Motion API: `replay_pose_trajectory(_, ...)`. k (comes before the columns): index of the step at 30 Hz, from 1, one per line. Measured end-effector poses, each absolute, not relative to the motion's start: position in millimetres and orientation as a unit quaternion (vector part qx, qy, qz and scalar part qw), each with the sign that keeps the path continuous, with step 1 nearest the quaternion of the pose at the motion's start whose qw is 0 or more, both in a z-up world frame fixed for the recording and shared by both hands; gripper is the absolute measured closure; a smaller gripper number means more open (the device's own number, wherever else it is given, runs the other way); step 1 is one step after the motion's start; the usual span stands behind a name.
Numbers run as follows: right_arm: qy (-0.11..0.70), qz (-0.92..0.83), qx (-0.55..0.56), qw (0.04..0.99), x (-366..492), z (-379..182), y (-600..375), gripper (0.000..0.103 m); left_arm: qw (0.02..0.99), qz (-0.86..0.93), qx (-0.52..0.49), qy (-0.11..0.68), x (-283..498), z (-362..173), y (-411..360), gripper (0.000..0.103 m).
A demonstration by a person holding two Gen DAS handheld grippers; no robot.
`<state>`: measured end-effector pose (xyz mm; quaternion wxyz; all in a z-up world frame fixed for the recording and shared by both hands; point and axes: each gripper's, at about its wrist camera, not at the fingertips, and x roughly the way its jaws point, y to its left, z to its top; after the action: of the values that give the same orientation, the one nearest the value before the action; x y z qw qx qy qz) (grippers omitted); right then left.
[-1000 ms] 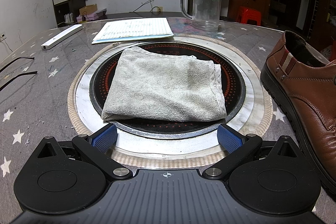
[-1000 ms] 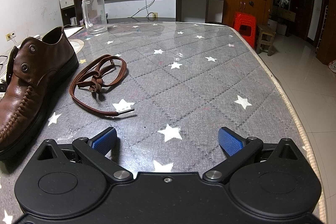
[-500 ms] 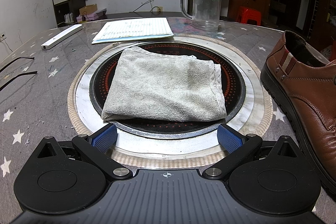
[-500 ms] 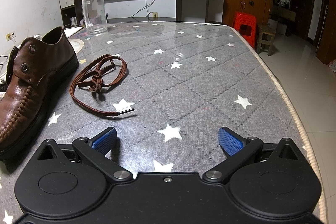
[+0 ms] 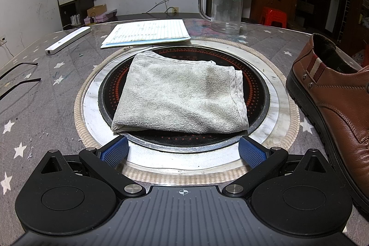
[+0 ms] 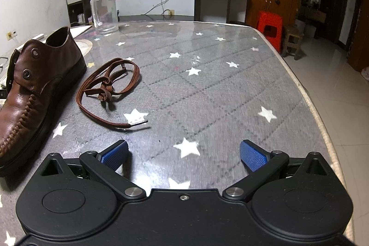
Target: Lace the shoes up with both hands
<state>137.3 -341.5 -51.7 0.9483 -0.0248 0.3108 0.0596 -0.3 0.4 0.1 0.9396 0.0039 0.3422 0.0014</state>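
A brown leather shoe point(image 5: 334, 103) stands at the right edge of the left wrist view, its heel towards the far side. In the right wrist view the same shoe point(image 6: 34, 89) sits at the left, with empty eyelets showing. A loose brown shoelace point(image 6: 108, 87) lies coiled on the star-patterned table just right of the shoe, its metal tip point(image 6: 139, 122) pointing right. My left gripper point(image 5: 183, 151) is open over the rim of a round hotplate, holding nothing. My right gripper point(image 6: 184, 153) is open above the table, a short way in front of the lace tip.
A folded grey towel point(image 5: 180, 100) lies on the round hotplate point(image 5: 258, 93). Behind it are a sheet of paper point(image 5: 147, 32), a clear jar with a handle point(image 5: 227, 6), a white bar point(image 5: 66, 40) and glasses arms point(image 5: 20, 82). The table edge point(image 6: 316, 105) runs along the right.
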Motion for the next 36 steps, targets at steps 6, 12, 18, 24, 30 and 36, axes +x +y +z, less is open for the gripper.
replay_pose_trajectory(6,0.288,0.085,-0.051,0.952,153.8,-35.4,-325.1,0.0,0.94,0.001,0.004,0.342,-0.3,0.1,0.3,0.0)
replay_pose_trajectory(12,0.275,0.123,-0.095,0.949,180.4,-28.7,-291.3,0.0,0.94,0.001,0.004,0.342,0.1,0.1,0.2,0.0)
replay_pose_trajectory(18,0.278,0.154,-0.122,0.94,210.1,-25.9,-262.0,0.0,0.94,0.001,0.004,0.342,-0.2,0.3,0.4,0.0)
replay_pose_trajectory(24,0.315,0.134,-0.161,0.926,231.5,-40.3,-260.8,0.0,0.94,0.001,0.004,0.342,-1.1,-0.6,-1.0,0.0)
replay_pose_trajectory(30,0.323,0.061,-0.188,0.926,234.2,-42.5,-290.2,0.0,0.94,0.001,0.004,0.342,-1.3,-0.8,-1.3,0.0)
replay_pose_trajectory(36,0.321,0.003,-0.223,0.92,220.2,-38.0,-313.0,0.0,0.94,0.001,0.004,0.342,-1.3,-0.7,-1.3,0.0)
